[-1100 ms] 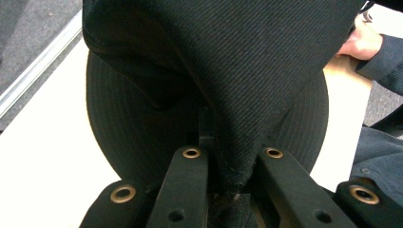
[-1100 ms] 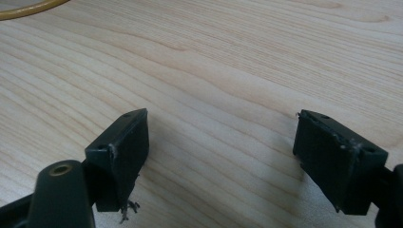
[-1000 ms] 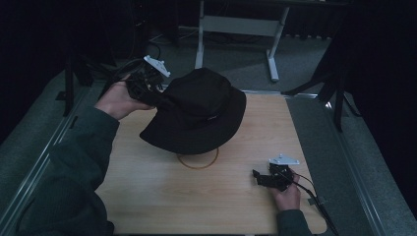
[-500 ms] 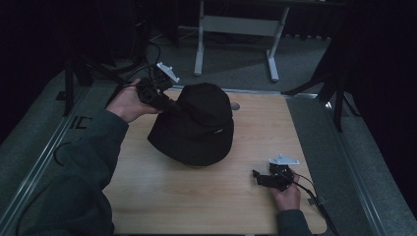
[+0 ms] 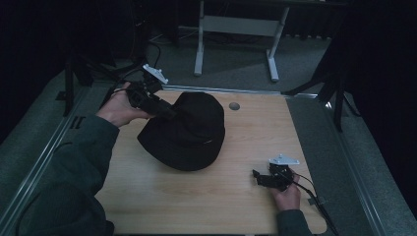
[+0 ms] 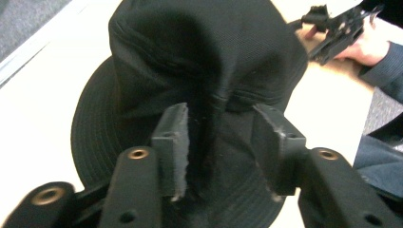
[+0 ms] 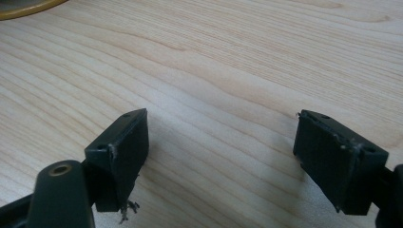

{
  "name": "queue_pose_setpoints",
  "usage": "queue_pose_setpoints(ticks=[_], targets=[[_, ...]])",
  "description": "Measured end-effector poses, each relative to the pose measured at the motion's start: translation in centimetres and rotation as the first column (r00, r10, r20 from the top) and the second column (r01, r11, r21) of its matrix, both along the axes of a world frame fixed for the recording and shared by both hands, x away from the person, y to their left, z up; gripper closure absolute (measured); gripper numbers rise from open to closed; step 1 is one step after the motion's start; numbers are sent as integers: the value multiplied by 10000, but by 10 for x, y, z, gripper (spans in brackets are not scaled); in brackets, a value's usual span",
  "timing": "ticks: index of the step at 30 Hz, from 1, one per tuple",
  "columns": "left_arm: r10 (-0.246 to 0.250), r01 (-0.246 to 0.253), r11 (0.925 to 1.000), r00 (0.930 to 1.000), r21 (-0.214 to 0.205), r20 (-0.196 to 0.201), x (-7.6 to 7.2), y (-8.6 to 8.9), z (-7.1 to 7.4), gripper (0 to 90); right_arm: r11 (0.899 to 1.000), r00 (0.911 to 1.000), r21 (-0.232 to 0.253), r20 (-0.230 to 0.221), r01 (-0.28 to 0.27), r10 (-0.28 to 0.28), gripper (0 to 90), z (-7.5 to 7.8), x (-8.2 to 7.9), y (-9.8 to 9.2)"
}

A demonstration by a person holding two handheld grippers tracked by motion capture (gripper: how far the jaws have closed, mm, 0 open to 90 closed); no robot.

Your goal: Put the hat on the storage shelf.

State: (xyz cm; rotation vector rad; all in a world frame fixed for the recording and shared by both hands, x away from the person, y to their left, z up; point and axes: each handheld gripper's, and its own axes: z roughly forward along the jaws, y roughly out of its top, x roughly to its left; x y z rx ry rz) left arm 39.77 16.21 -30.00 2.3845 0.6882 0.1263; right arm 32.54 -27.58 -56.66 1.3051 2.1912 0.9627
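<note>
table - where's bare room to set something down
The table is bare along the near edge, between the black hat and the right gripper, and on the far right past the small round hole. It is crowded far left, where the left gripper, jaws just opened, sits at the hat.

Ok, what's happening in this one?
A person works at a light wooden table with tongs in each hand. The left tongs have just been opening and now stand wide at the brim of a black fabric bucket hat, which lies on the table, its cloth between the pads but not pinched. The right tongs rest open near the front right, holding nothing.
</note>
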Motion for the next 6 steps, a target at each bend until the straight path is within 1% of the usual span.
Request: queue_pose_setpoints(ticks=[1, 2, 3, 5, 6], targets=[[0, 0, 10000, 10000, 0, 0, 0, 0, 0, 538, 10000, 10000, 0, 0, 0, 0, 191, 0, 0, 0], [86, -85, 9999, 9999, -95, 104, -2, 4, 3, 522, 10000, 10000, -2, 5, -2, 2, 191, 0, 0, 0], [81, -79, 9998, 9999, -167, 125, -3, 6, 4, 513, 10000, 10000, -4, 7, -5, 5, 191, 0, 0, 0], [106, -100, 9995, 9997, -294, 205, -5, 10, 6, 501, 10000, 10000, -2, 4, -2, 2, 192, 0, 0, 0], [106, -100, 9995, 9997, -294, 205, -5, 10, 6, 497, 10000, 10000, 0, 3, 0, 0, 191, 0, 0, 0]])
